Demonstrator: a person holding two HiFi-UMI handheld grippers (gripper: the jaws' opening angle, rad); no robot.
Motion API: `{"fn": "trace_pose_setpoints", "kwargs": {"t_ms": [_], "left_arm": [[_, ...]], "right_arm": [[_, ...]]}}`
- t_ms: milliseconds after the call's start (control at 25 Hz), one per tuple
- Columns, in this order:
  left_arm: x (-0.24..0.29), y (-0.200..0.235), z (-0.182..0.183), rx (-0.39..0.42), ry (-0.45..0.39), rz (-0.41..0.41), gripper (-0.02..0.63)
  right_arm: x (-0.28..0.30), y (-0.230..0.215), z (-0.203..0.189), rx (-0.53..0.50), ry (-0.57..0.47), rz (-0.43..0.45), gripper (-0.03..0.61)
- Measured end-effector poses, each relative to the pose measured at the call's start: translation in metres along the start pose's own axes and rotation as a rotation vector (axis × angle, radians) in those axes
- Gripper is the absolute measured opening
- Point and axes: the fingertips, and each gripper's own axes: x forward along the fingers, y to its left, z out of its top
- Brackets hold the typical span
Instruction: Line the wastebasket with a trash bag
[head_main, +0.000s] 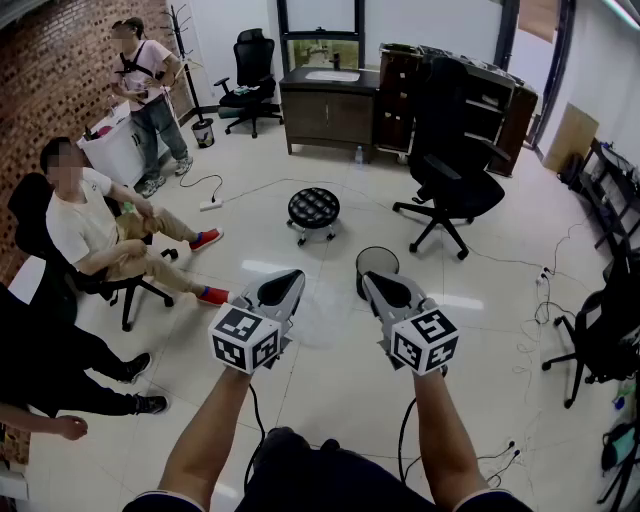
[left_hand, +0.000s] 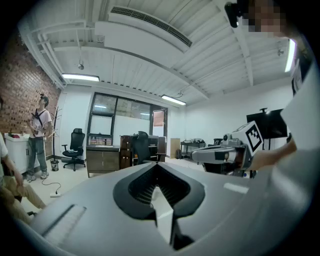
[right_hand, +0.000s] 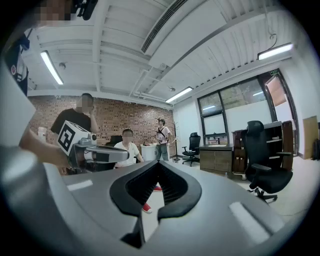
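A round black wastebasket (head_main: 375, 262) stands on the tiled floor, its near side hidden behind my right gripper. A pale, see-through sheet (head_main: 322, 312), perhaps the trash bag, lies flat on the floor between the two grippers. My left gripper (head_main: 290, 277) and right gripper (head_main: 374, 281) are held side by side at about waist height, pointing forward, both shut with nothing between the jaws. In the left gripper view the left gripper (left_hand: 157, 167) points at the far cabinet, with the right gripper (left_hand: 220, 154) beside it. The right gripper (right_hand: 159, 166) points across the room, and the left gripper (right_hand: 97, 154) shows at its left.
A black padded stool (head_main: 313, 208) stands beyond the wastebasket, and a black office chair (head_main: 455, 190) to its right. A person (head_main: 90, 235) sits at the left and another (head_main: 150, 90) stands far left. A dark cabinet (head_main: 330, 105) lines the back wall. Cables (head_main: 545, 300) trail at the right.
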Motion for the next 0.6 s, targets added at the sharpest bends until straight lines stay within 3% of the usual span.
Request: {"fn": "trace_pose_setpoints", "kwargs": {"t_ms": [600], "left_arm": [[0.019, 0.027, -0.009, -0.007, 0.049, 0.0, 0.012]], "right_arm": [[0.027, -0.013, -0.01, 0.026, 0.032, -0.009, 0.002]]}}
